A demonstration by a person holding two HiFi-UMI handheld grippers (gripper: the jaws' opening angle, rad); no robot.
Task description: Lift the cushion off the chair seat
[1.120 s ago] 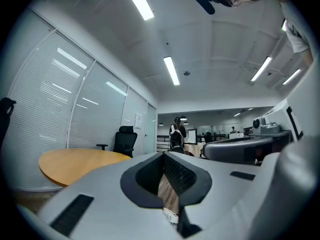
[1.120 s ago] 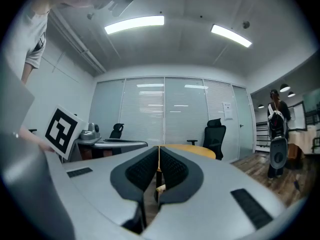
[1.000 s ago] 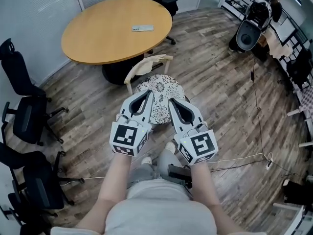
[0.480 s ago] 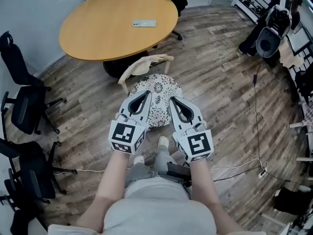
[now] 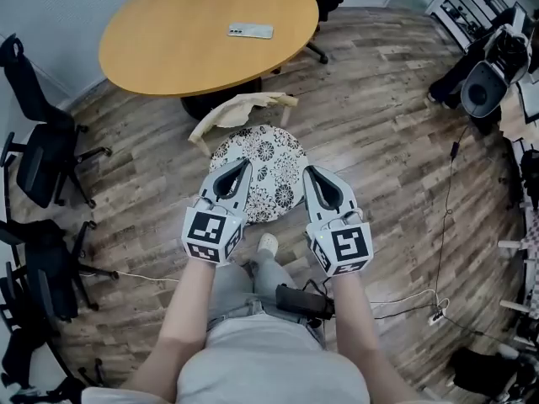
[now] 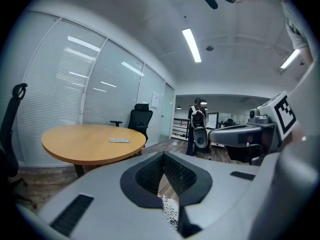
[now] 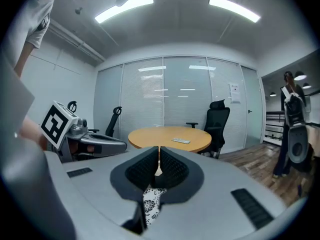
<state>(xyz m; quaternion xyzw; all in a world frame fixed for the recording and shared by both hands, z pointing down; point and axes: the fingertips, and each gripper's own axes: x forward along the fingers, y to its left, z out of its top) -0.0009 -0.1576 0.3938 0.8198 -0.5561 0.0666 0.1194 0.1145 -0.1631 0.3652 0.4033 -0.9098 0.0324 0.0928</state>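
Saw the left gripper (image 5: pixel 242 163) and right gripper (image 5: pixel 309 172) side by side, each with jaws pressed fully together and nothing caught in them. Spotted the black-and-white patterned cushion (image 5: pixel 269 151) lying flat on the chair seat, right under both tips. Couldn't tell whether the tips touched it. Noticed the chair's cream backrest (image 5: pixel 240 108) right by the round wooden table (image 5: pixel 194 32).

I see the cushion (image 5: pixel 261 171) on the chair (image 5: pixel 242 109) just before me. My left gripper (image 5: pixel 239 167) is at its near left, my right gripper (image 5: pixel 312 175) at its near right. The table (image 5: pixel 185 45) stands behind the chair, a remote (image 5: pixel 250 30) on it. Office chairs (image 5: pixel 38 158) stand at the left.
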